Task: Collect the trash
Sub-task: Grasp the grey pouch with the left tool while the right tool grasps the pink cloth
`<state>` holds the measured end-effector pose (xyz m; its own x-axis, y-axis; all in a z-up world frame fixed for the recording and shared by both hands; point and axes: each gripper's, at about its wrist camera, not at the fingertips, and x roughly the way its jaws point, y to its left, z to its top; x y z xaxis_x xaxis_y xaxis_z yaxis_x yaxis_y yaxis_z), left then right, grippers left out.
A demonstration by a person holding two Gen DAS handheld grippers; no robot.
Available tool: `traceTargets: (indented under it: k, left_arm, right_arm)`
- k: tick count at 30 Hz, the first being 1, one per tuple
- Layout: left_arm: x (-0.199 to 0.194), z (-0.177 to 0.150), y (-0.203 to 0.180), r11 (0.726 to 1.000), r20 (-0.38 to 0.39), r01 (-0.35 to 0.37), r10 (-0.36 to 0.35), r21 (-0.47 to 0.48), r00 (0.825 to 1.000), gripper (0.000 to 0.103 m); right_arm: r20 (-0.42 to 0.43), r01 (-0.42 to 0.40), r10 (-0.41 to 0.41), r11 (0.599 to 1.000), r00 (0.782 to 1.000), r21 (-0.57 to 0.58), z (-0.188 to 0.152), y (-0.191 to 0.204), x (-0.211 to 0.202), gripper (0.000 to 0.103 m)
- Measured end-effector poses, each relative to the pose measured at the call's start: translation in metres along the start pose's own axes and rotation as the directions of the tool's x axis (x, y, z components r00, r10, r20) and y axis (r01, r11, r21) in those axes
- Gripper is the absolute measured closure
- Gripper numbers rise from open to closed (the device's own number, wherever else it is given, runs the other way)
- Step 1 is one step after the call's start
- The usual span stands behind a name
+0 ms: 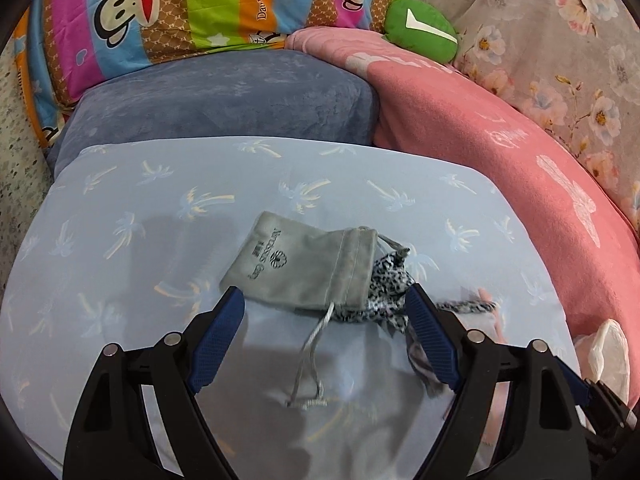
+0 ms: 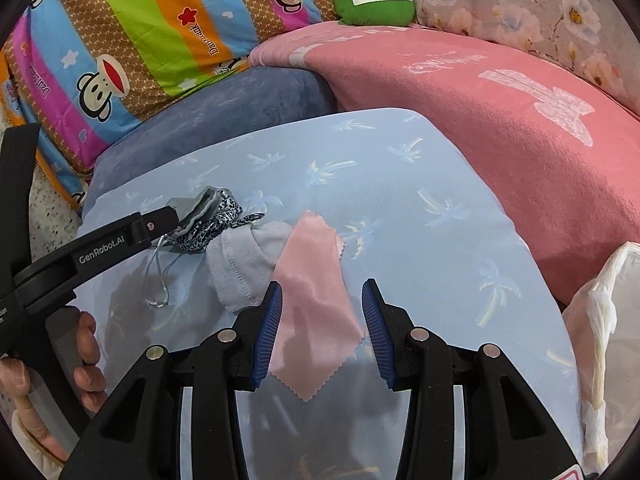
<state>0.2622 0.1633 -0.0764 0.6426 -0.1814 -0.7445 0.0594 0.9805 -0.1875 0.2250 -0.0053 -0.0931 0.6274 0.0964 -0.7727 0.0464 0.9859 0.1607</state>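
Pink cloth (image 2: 316,312) lies lengthwise between spread right tongs (image 2: 322,332); left tongs (image 1: 326,320) spread.

blue pillow (image 1: 224,96) | pink blanket (image 2: 500,128) | striped monkey quilt (image 1: 168,4) | green cushion (image 2: 374,0)

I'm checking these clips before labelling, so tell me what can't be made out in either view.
- Grey pouch contents: hidden by its own fabric, left wrist view.
- Leopard-print cloth: partly under the pouch, blurred, left wrist view.
- White plastic bag: cut off by the edge, right wrist view.
- Pink cloth: part hidden by the right gripper.
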Motion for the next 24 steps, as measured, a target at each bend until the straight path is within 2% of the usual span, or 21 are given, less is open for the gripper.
traceTargets:
  k: [3,7,11,13,14,15,16,24]
  left_arm:
    - [0.009,0.002,0.002,1.0,-0.004,0.005,-0.005,-0.005,1.0,0.034]
    - [0.018,0.001,0.004,1.0,-0.025,0.019,-0.019,-0.013,1.0,0.052]
    - [0.022,-0.001,0.005,0.999,-0.041,0.047,-0.048,-0.018,0.998,0.079]
    - [0.019,-0.001,0.004,0.998,-0.036,0.06,-0.06,-0.022,0.998,0.088]
    - [0.016,-0.001,0.004,0.998,-0.03,0.06,-0.06,-0.019,0.998,0.09]
    - [0.014,-0.001,0.003,0.998,-0.023,0.058,-0.059,-0.019,0.998,0.091]
    - [0.01,-0.001,0.003,0.998,-0.017,0.059,-0.059,-0.018,0.998,0.092]
    - [-0.033,0.0,-0.003,0.998,0.042,0.068,-0.067,-0.015,0.997,0.093]
  right_arm:
    - [-0.011,-0.002,0.002,1.0,1.0,-0.002,-0.001,0.0,0.008,0.062]
    - [-0.039,-0.004,0.004,1.0,0.999,-0.001,-0.005,0.0,0.021,0.062]
    - [-0.049,0.0,0.0,1.0,0.999,0.002,-0.013,-0.002,0.028,0.074]
    - [-0.049,0.014,-0.014,1.0,0.999,-0.008,-0.015,-0.001,0.028,0.084]
    - [-0.053,0.009,-0.009,1.0,0.999,-0.003,-0.015,-0.002,0.028,0.089]
    - [-0.061,0.0,0.0,1.0,0.998,0.003,-0.015,-0.003,0.028,0.099]
    - [-0.067,-0.008,0.009,1.0,0.998,0.009,-0.014,-0.004,0.028,0.101]
    - [-0.01,-0.014,0.014,1.0,1.0,0.01,-0.018,-0.005,-0.009,0.101]
